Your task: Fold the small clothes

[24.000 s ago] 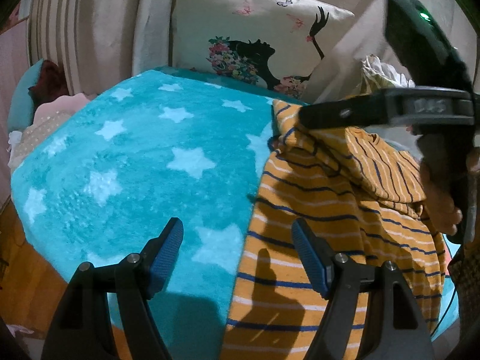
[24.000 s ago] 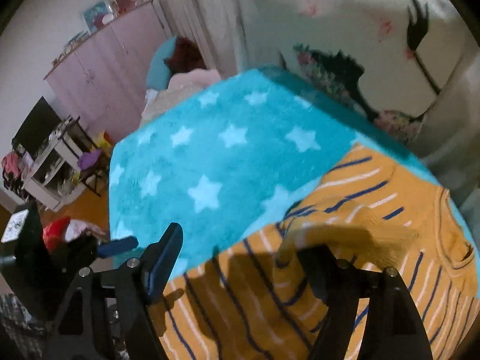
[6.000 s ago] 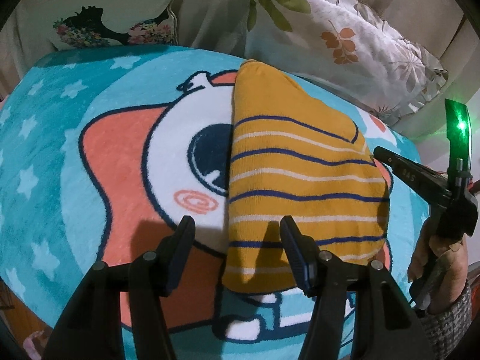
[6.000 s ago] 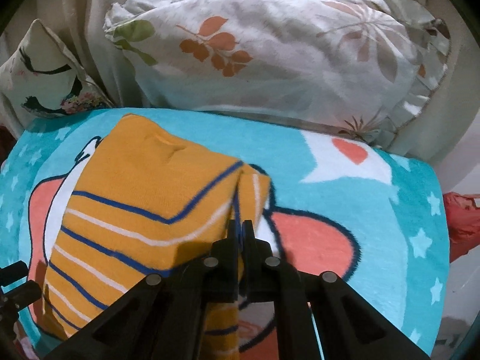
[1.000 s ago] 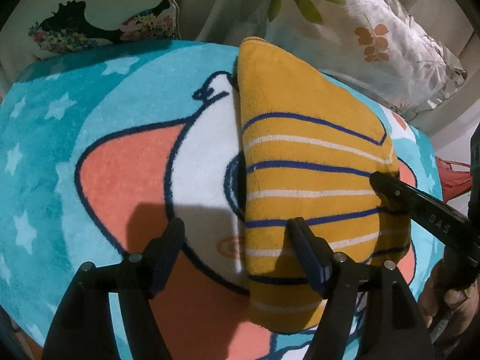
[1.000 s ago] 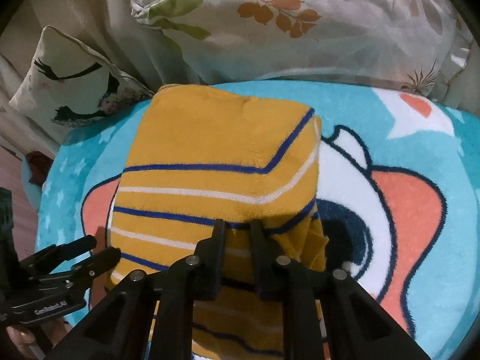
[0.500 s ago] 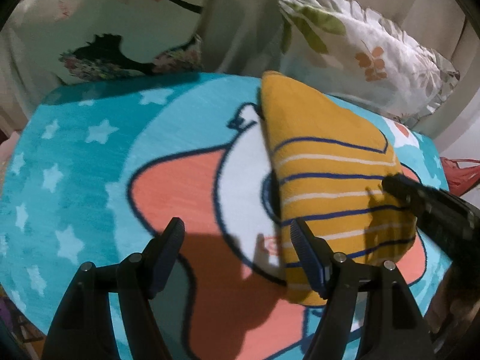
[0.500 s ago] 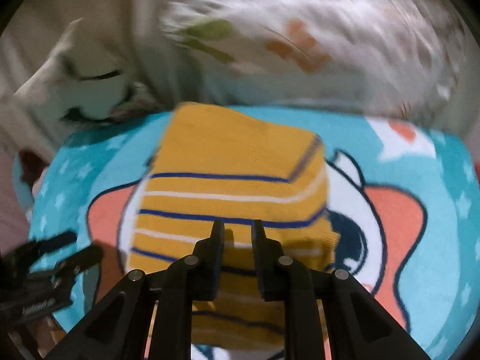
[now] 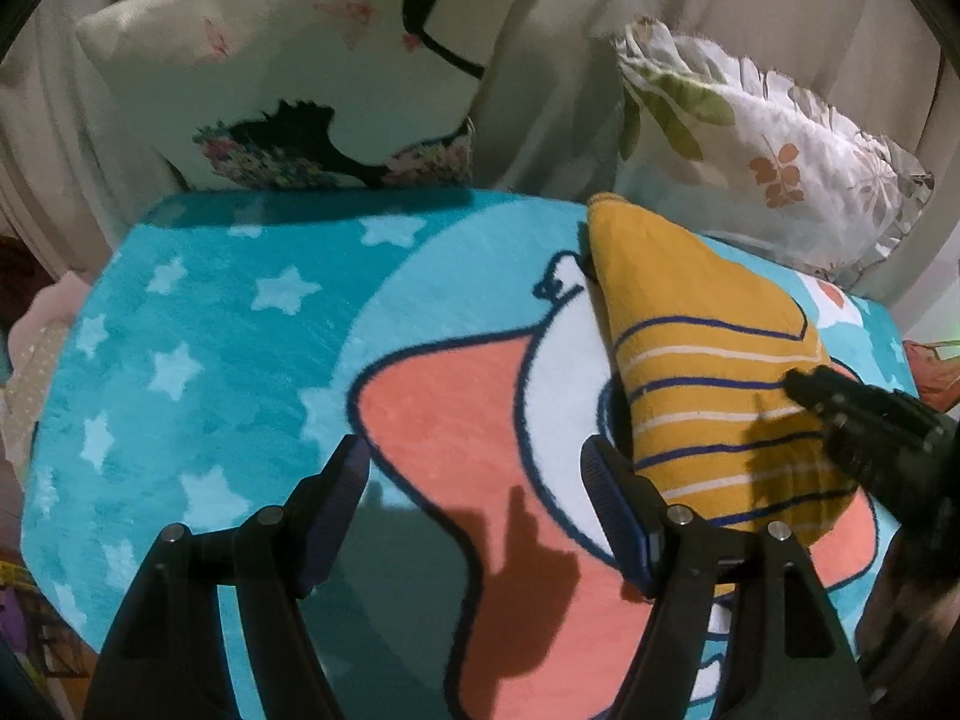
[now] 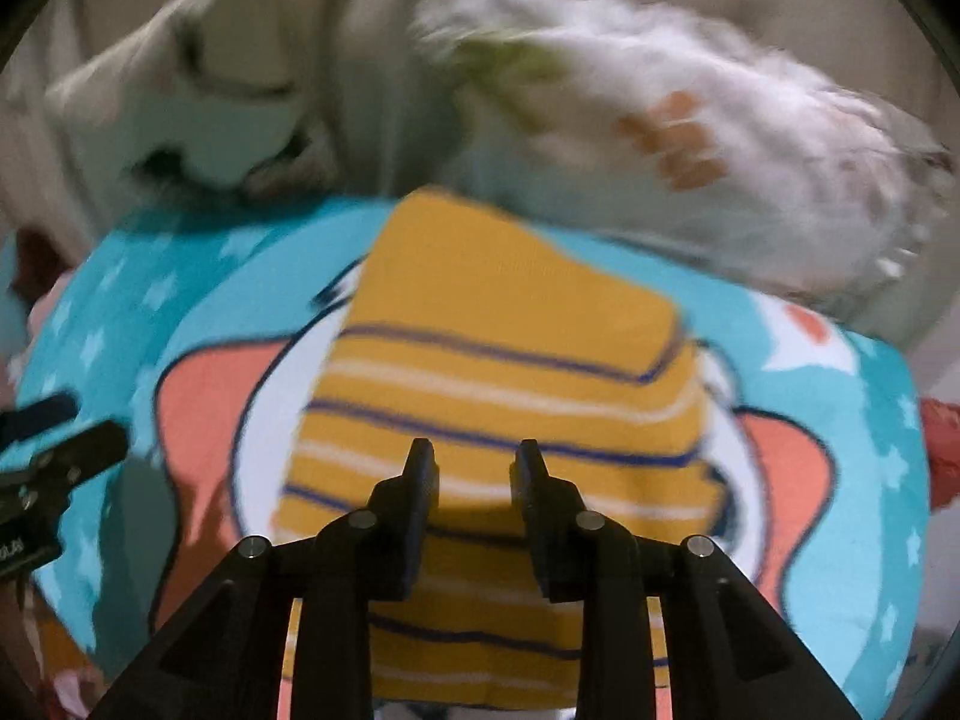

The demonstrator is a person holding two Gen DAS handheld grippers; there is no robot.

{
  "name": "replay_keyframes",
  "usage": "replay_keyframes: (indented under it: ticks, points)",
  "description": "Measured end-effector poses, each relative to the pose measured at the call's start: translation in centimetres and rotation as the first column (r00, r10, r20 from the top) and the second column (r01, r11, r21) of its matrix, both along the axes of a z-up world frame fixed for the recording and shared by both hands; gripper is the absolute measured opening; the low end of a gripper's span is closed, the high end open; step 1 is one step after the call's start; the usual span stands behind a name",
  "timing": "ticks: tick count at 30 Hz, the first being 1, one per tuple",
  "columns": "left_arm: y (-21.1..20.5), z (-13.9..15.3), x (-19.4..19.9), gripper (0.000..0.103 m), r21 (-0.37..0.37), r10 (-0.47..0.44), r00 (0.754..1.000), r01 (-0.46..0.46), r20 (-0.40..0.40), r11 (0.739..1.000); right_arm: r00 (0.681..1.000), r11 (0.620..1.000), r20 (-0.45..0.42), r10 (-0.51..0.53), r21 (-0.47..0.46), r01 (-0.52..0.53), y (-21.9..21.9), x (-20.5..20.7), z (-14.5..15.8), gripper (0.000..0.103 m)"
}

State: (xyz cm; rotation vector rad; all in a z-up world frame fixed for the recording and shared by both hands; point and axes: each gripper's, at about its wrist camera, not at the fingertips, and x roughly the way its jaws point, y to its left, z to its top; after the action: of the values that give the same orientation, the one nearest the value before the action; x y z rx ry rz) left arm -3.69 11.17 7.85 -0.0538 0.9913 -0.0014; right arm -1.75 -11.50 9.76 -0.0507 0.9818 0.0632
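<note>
A mustard-yellow garment with blue and white stripes lies folded into a compact block on a teal cartoon blanket. My left gripper is open over the blanket's coral patch, just left of the garment, holding nothing. My right gripper hovers above the garment's near half; its jaws are opening and no cloth is pinched between them. In the left wrist view the right gripper reaches in from the right over the striped cloth. The left gripper shows at the left edge of the right wrist view.
A cream pillow with a black silhouette print and a frilled leaf-print pillow lean against the curtain behind the blanket. Something red lies beyond the blanket's right edge. The right wrist view is motion-blurred.
Both grippers pulled back and up from the folded garment. The right gripper's jaws went from nearly shut to apart. The left gripper stayed open and now sits left of the cloth.
</note>
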Motion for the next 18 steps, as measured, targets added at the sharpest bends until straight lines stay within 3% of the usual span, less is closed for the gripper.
replay_keyframes:
  ticks: [2,4,6,8,14,18]
  points:
    - [-0.2,0.4,-0.3,0.072,0.019,0.006,1.0,-0.007,0.024,1.0,0.996,0.997,-0.036,-0.078,0.007,0.079,-2.1,0.8,-0.9,0.037]
    - [-0.6,0.9,-0.6,0.072,0.039,0.012,0.998,-0.014,0.054,0.999,0.991,0.993,-0.101,-0.093,0.062,0.099,-3.7,1.7,-2.8,0.037]
    - [-1.0,1.6,-0.9,0.073,0.063,0.028,0.996,-0.034,0.089,0.997,0.993,0.993,-0.094,-0.074,0.082,0.082,-4.1,1.8,-2.9,0.037]
    - [-1.3,2.5,-1.4,0.08,0.079,0.056,0.989,-0.067,0.135,0.995,0.995,0.996,-0.088,-0.048,0.068,0.054,-3.8,1.7,-2.5,0.039]
    - [-2.8,5.9,-3.7,0.096,0.07,0.144,0.937,-0.174,0.319,0.982,0.998,0.997,-0.053,0.027,0.077,-0.023,-3.9,-0.4,-1.0,0.043]
    - [-4.6,7.1,-4.7,0.097,0.07,0.124,0.933,-0.157,0.339,0.985,0.996,0.993,-0.049,0.075,0.091,-0.07,-4.4,-2.4,-0.9,0.047]
